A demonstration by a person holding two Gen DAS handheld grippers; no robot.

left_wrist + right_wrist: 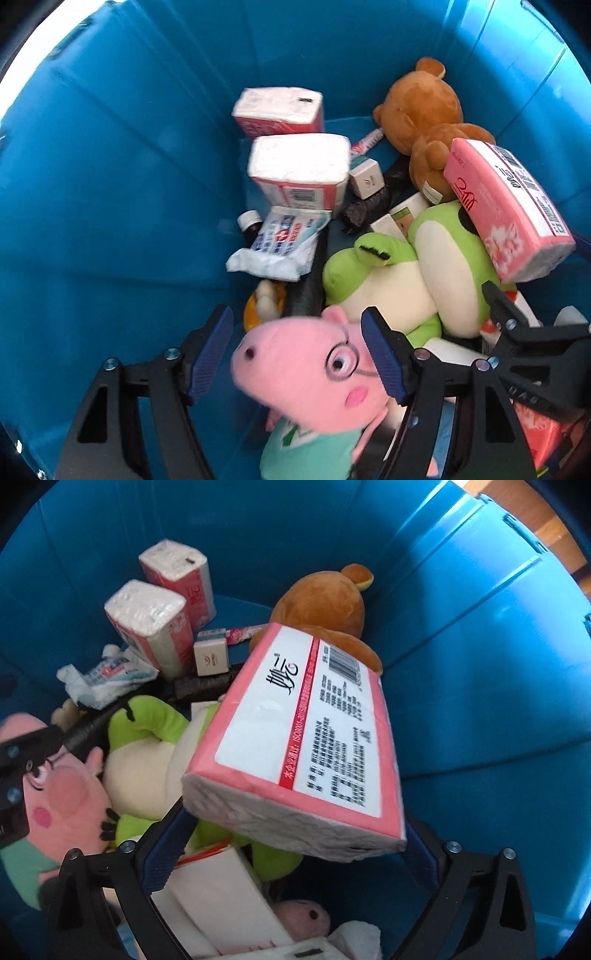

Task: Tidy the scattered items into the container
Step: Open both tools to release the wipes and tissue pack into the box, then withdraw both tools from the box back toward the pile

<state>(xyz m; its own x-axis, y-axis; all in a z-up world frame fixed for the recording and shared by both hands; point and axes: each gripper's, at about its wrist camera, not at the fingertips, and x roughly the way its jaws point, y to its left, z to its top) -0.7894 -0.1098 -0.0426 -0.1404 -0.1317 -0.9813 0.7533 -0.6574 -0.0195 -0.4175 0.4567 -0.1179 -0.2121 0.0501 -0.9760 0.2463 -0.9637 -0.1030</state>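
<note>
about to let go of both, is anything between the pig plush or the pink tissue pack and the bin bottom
Yes. The pink tissue pack in the right gripper hangs over the green frog plush and brown bear. The pig plush between the open left gripper's fingers has packs beneath it.

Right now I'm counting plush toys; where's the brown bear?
The bear lies at the bin's far right, behind the frog and partly under the pink tissue pack.

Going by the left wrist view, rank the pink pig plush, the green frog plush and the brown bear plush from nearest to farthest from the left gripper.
1. Pink pig plush: between the fingers of the left gripper.
2. Green frog plush: just beyond, to the right.
3. Brown bear plush: far end of the blue bin, upper right.
</note>
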